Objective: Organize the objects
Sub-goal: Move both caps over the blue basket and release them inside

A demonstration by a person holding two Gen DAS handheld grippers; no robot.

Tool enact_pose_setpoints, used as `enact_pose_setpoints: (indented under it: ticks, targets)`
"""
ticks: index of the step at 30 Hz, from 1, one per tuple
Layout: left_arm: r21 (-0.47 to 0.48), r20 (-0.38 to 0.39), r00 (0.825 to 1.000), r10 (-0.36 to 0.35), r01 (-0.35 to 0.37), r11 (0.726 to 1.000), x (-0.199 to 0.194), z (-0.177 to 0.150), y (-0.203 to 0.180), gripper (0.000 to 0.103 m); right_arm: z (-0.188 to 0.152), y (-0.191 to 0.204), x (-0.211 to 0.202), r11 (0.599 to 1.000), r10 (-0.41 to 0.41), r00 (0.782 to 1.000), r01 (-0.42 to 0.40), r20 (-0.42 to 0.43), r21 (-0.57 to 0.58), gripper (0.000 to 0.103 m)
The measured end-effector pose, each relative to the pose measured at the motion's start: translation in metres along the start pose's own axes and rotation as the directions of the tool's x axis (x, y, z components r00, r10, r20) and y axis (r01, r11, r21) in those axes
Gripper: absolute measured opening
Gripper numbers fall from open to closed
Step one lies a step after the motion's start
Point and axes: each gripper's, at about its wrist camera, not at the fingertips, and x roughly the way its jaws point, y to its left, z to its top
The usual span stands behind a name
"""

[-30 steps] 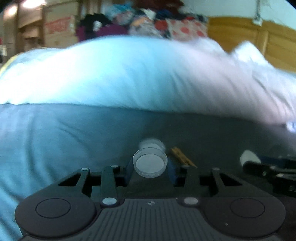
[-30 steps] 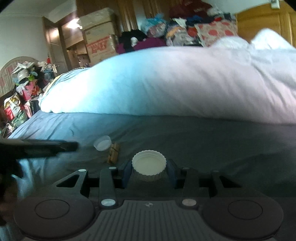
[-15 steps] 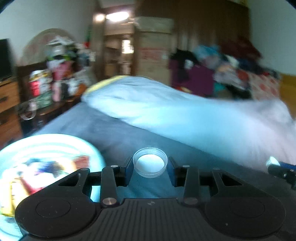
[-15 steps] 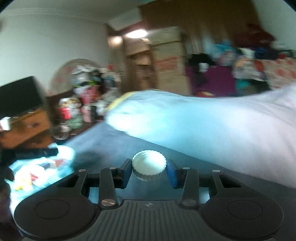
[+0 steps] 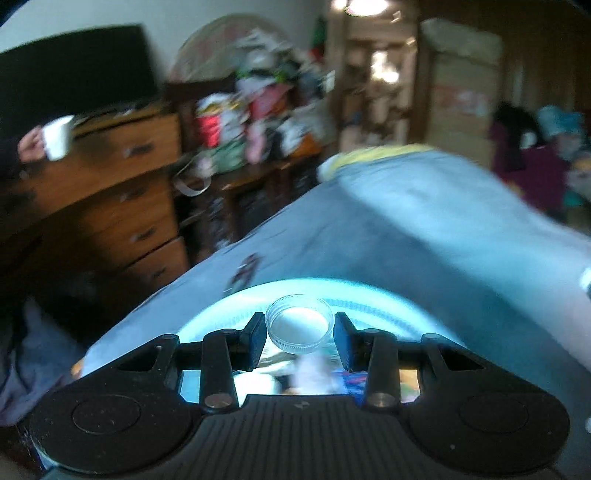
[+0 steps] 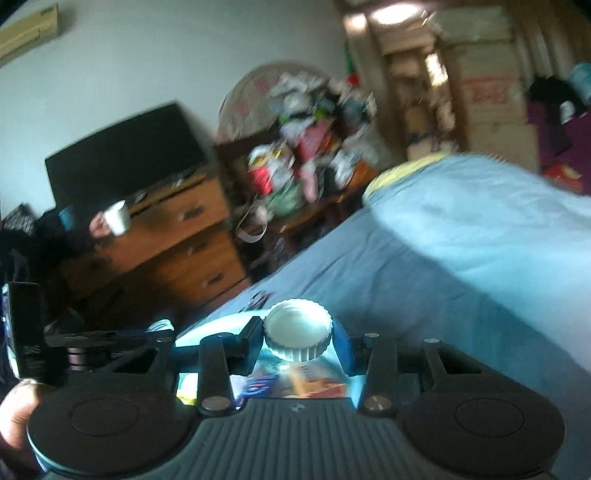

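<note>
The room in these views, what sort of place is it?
Most likely a cluttered bedroom in a home: a bed with a pale duvet, a wooden chest of drawers with a dark screen on it, and stacked cardboard boxes.

No legible txt anywhere; red print on cardboard box [image 6: 484, 90] too blurred.

A wooden dresser [image 6: 177, 236] stands against the white wall [image 6: 147, 66], beside a cluttered shelf [image 6: 306, 166]; a ceiling light [image 6: 391, 13] glows beyond the bed [image 6: 424, 266].
</note>
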Motion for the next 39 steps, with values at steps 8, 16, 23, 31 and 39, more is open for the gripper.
enact_pose_setpoints:
  ticks: [8, 16, 23, 31, 39]
  targets:
    - [-0.022, -0.079, 0.995, 0.058, -0.060, 0.998, 0.032, 0.000, 0.031, 0.040, 0.005, 0.047, 0.067, 0.999, 0.022, 0.991, -0.027, -0.131, -0.033, 0.044]
    - [-0.019, -0.092, 0.994, 0.056, -0.058, 0.998, 0.046, -0.016, 0.024, 0.040, -0.019, 0.051, 0.072, 0.998, 0.039, 0.987, -0.046, -0.153, -0.047, 0.044]
    - [-0.019, -0.095, 0.994, 0.052, -0.054, 0.998, 0.050, -0.018, 0.023, 0.040, -0.027, 0.050, 0.079, 0.998, 0.042, 0.986, -0.050, -0.164, -0.047, 0.044]
    - [-0.005, -0.085, 0.994, 0.068, -0.069, 0.998, 0.047, -0.021, 0.019, 0.060, -0.031, 0.056, 0.080, 0.996, 0.055, 0.987, -0.065, -0.149, -0.064, 0.060]
    - [0.002, -0.050, 0.996, 0.077, -0.077, 0.997, 0.034, -0.017, 0.008, 0.069, -0.049, 0.036, 0.037, 0.998, 0.059, 0.998, -0.060, -0.036, -0.036, 0.066]
